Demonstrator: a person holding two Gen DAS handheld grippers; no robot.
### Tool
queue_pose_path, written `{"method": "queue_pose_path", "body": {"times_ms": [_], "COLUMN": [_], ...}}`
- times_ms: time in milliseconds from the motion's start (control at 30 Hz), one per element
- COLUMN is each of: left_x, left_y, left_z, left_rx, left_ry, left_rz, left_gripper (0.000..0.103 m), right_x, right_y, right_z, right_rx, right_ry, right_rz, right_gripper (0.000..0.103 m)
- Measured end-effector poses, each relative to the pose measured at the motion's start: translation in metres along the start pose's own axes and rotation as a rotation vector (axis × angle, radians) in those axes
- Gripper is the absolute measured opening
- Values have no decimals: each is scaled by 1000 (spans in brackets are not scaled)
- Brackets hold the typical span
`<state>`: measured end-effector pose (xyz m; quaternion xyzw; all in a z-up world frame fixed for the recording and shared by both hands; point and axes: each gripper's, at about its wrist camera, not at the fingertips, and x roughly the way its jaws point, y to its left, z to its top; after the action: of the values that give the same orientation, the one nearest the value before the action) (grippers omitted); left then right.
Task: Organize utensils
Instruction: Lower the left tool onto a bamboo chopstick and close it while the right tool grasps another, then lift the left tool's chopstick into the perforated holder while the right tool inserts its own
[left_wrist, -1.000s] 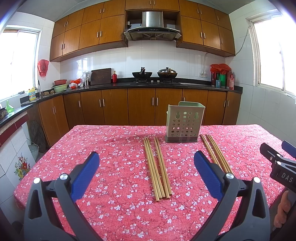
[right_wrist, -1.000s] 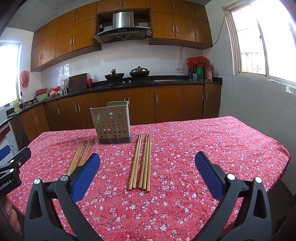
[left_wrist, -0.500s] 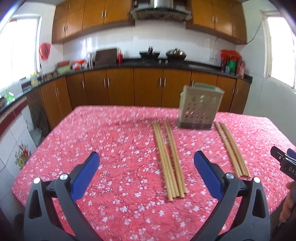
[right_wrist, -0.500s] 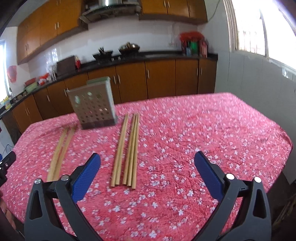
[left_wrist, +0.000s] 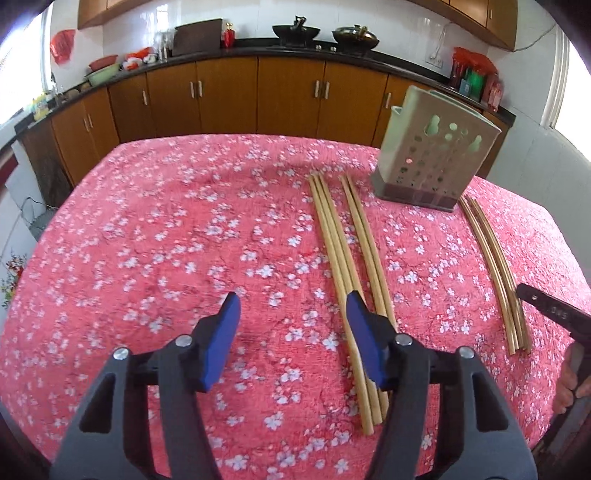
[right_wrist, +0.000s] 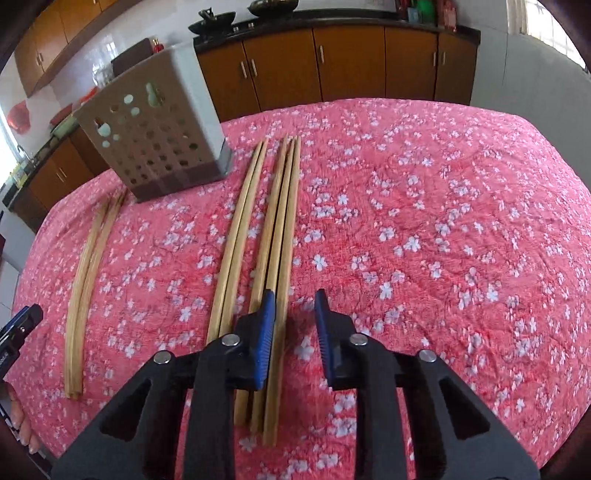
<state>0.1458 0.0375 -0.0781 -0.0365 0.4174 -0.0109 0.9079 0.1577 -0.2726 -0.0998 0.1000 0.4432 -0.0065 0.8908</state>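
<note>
Two black grippers with blue pads, neither gripping anything yet. Left gripper (left_wrist: 293, 310) jaws have just been closing, now about half spread over bare cloth, its right pad just beside the near ends of the left bundle of pale wooden chopsticks (left_wrist: 341, 254), nothing between the pads. Right gripper (right_wrist: 294, 308) jaws have just been closing too, now down to a narrow gap; the rightmost stick of the right bundle of pale wooden chopsticks (right_wrist: 273, 236) seems to run just inside its left pad, contact unclear. Beyond both, the grey-green perforated plastic utensil holder (right_wrist: 155, 136) stands upright on the pink floral tablecloth (right_wrist: 424, 229), apparently still empty. One bundle lies left of the holder, one right, both flat, far tips near its base. Task barely started: no chopstick lifted or stowed, everything left to do.
</note>
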Motion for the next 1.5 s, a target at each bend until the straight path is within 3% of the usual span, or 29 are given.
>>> {"method": "queue_pose_path", "body": {"times_ms": [100,333,433,767,1033,1067,1267,1500], "left_x": [5,19,23,24,27,29,55,70], "left_y": [-4,-13,-16,-25,-22,-20,9,36], "left_z": [1,2,1,-1,-4,-2,33,52], "left_rx": [6,17,26,48,56,55,44,19], "left_ry": [16,74,90,93,102,101,84,48], "left_rz": [-24,-53,-57,-41,-11,-7,66,60], "left_gripper": [54,32,28,25,13,9,9,12], "right_x": [4,2,-1,7,0,0,13,30], "right_y": [-1,-1,-1,-1,-1,0,-9,-28], "right_z": [0,1,-2,3,-5,-5,15,44], "right_rx": [-14,-38,-43,-46,-66,-80,-68,-16], "right_ry": [12,-6,-15,-19,-25,-26,-31,-45], "right_rz": [-52,-92,-94,-88,-70,-74,-108,-124], "right_gripper": [13,10,10,11,11,11,9,9]}}
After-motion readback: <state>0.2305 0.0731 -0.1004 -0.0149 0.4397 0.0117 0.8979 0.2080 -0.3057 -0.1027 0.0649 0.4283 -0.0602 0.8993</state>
